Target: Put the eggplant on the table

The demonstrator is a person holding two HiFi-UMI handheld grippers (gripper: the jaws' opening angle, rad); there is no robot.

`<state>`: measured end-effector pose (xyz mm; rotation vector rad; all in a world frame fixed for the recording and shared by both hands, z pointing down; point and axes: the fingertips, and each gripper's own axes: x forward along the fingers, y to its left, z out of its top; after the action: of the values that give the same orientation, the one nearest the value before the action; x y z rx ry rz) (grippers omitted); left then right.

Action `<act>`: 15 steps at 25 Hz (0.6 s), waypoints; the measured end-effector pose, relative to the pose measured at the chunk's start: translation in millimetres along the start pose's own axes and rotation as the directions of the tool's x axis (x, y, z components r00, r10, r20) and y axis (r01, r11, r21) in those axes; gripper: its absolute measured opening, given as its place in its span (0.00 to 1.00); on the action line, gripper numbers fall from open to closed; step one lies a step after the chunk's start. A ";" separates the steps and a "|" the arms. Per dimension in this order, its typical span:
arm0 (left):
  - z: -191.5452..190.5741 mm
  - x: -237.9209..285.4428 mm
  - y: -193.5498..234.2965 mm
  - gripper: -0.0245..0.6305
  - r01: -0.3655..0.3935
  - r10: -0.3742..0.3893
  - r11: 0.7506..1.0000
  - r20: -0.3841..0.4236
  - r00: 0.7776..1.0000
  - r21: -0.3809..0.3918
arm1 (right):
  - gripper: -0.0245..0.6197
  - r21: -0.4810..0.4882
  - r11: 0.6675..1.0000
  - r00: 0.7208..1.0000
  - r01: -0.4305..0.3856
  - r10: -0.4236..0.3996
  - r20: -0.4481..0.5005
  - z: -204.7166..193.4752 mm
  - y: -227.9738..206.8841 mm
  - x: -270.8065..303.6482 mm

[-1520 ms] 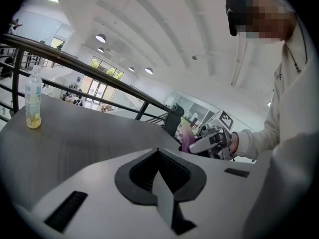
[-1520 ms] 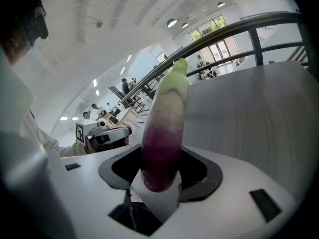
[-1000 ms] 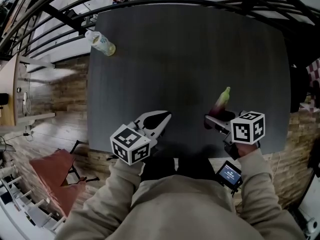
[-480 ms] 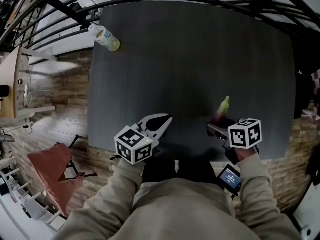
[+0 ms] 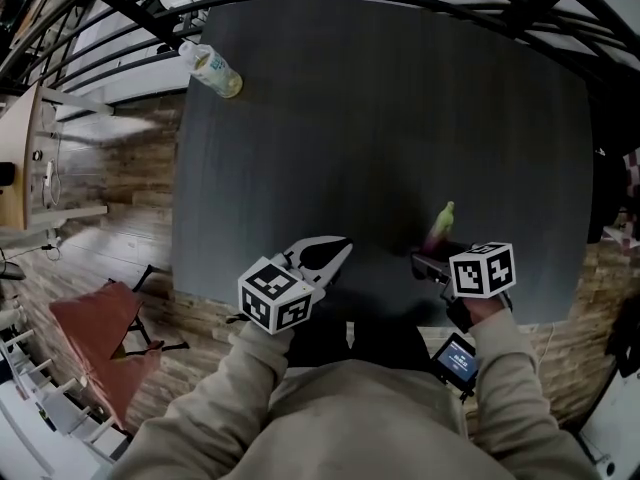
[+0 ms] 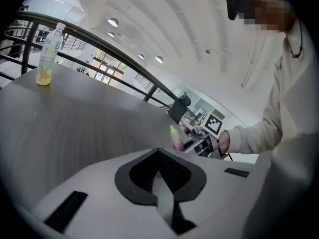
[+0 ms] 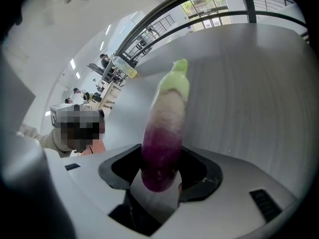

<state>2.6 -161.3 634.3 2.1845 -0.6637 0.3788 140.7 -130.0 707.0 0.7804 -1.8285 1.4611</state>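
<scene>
The eggplant (image 7: pixel 164 133) has a purple base, a pale middle and a green tip. My right gripper (image 7: pixel 159 178) is shut on its purple end, and the green tip points away over the dark table (image 5: pixel 380 118). From the head view the eggplant (image 5: pixel 440 230) and right gripper (image 5: pixel 432 258) hang near the table's front edge at the right. My left gripper (image 5: pixel 335 253) is at the front edge to the left, jaws together and empty. Its own view shows the left gripper (image 6: pixel 158 153) shut, with the eggplant (image 6: pixel 175 137) beyond it.
A plastic bottle (image 5: pixel 212 70) with yellowish liquid stands at the table's far left corner, and it also shows as a bottle (image 6: pixel 48 56) in the left gripper view. Black railings (image 5: pixel 120 23) curve round the far side. A red chair (image 5: pixel 100 333) is on the floor at left.
Both grippers have sunk closer to the table near its front edge. The eggplant stays in the right gripper and has come down with it.
</scene>
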 end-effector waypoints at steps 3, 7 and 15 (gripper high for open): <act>-4.4 2.4 -1.7 0.04 0.008 -0.009 1.000 -0.007 1.000 -0.006 | 0.40 0.010 1.000 1.000 0.019 -0.018 -0.008 -1.8 -7.3 2.8; -10.2 5.3 -2.3 0.04 0.009 -0.009 1.000 -0.008 1.000 -0.017 | 0.40 0.015 0.999 0.999 0.028 -0.028 -0.018 -5.2 -12.8 5.8; -16.0 4.9 0.7 0.04 0.009 -0.009 0.999 -0.003 1.000 -0.044 | 0.40 -0.001 0.999 0.999 0.036 -0.036 -0.036 -10.4 -16.9 11.3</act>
<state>5.4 -150.9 647.2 2.1440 -0.6544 0.3592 148.6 -123.6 727.6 0.7788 -1.7789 1.4430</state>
